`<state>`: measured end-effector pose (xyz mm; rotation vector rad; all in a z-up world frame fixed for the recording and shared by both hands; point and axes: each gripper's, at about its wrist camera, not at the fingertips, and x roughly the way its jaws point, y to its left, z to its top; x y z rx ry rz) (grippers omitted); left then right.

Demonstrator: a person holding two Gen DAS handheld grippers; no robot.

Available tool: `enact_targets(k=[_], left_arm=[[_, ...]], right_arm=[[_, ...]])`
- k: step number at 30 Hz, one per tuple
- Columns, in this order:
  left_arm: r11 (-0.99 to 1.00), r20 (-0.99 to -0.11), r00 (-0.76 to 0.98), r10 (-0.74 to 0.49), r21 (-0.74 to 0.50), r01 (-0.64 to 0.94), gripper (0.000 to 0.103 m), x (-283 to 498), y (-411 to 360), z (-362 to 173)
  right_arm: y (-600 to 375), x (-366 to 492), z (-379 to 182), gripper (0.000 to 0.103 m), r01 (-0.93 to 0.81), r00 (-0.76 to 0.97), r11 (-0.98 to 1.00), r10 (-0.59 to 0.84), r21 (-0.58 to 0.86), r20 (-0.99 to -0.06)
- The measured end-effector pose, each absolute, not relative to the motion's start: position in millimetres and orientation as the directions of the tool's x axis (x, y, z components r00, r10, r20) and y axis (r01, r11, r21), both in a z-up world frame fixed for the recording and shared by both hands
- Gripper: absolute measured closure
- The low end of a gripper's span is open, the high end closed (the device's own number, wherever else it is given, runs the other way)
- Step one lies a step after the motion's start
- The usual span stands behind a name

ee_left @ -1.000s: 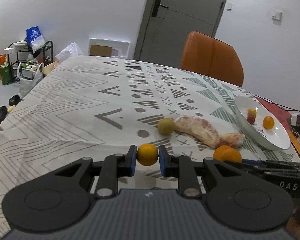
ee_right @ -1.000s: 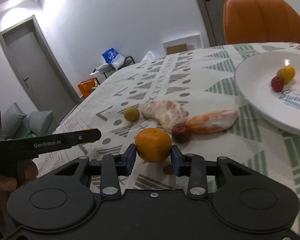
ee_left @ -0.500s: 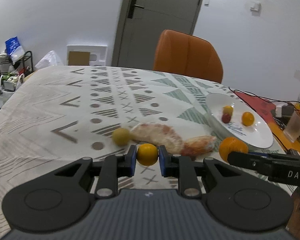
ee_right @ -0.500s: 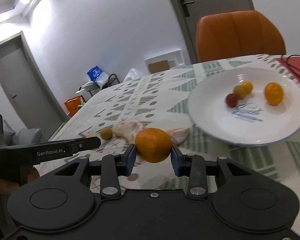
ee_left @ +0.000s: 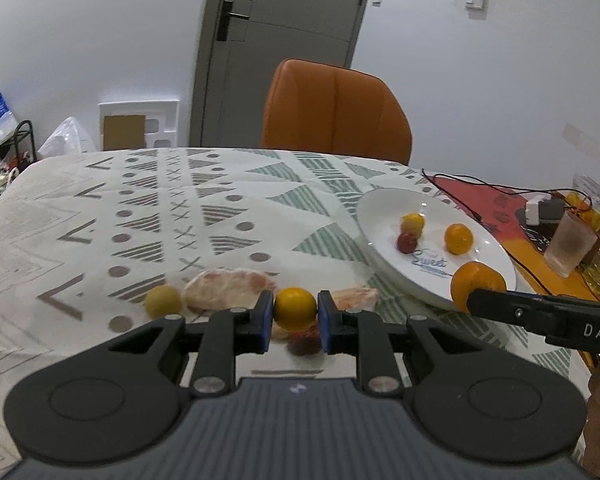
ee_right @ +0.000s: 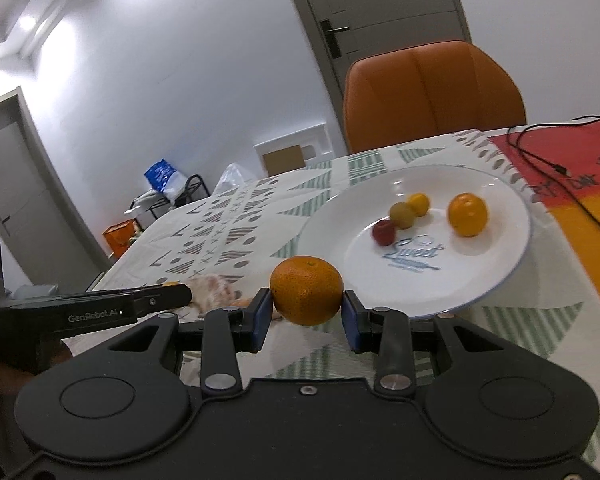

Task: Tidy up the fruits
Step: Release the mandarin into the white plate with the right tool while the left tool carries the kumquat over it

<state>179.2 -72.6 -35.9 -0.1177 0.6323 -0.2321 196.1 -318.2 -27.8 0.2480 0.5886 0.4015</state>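
Left gripper (ee_left: pixel 295 315) pinches a small smooth yellow-orange round fruit (ee_left: pixel 295 308) between its blue pads, above the patterned tablecloth (ee_left: pixel 220 208), beside peeled pinkish citrus segments (ee_left: pixel 230 290).

Right gripper (ee_right: pixel 306 318) clamps a larger dimpled orange (ee_right: pixel 307 290), held at the near rim of the white round plate (ee_right: pixel 500 264), which already carries four small fruits.

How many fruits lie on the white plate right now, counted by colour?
Orange fruit: 1
Yellow fruit: 1
Olive-green fruit: 1
Red fruit: 1
Total on the white plate: 4
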Motion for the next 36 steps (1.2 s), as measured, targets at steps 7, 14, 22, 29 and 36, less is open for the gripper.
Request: enact_targets(k=[7,14,22,29,36], left_arm=[[0.964,-0.575,0.774,-0.266,-0.169,0.206,0.081,186.7,-91.0,-35.8],[0.961,-0.582,0.765,-0.275,-0.159,0.225,0.081,193.7,-105.5,-37.2],[0.955,-0.579,0.76,-0.294,-0.144,0.259,0.081,202.7,-124.5,-35.8],[0.95,-0.573,0.761,-0.305,-0.126,0.286,0.081,210.0,-141.2,-32.7],[0.939,-0.553,0.765,-0.33,-0.111,0.325,0.081,216.7,-161.1,-24.0]], right_arm=[[-337.6,197.8,-28.8,0.068,-0.261,0.775,0.901,0.41,0.347,-0.482],[-354.7,201.3,-29.7,0.06,-0.226,0.8,0.903,0.386,0.365,-0.46],[-371.5,197.3,-28.2,0.055,-0.218,0.814,0.902,0.379,0.373,-0.441],[-385.1,191.9,-36.2,0.055,-0.188,0.817,0.903,0.363,0.387,-0.448],[-394.7,190.0,-40.1,0.055,-0.167,0.823,0.9,0.353,0.403,-0.445]])
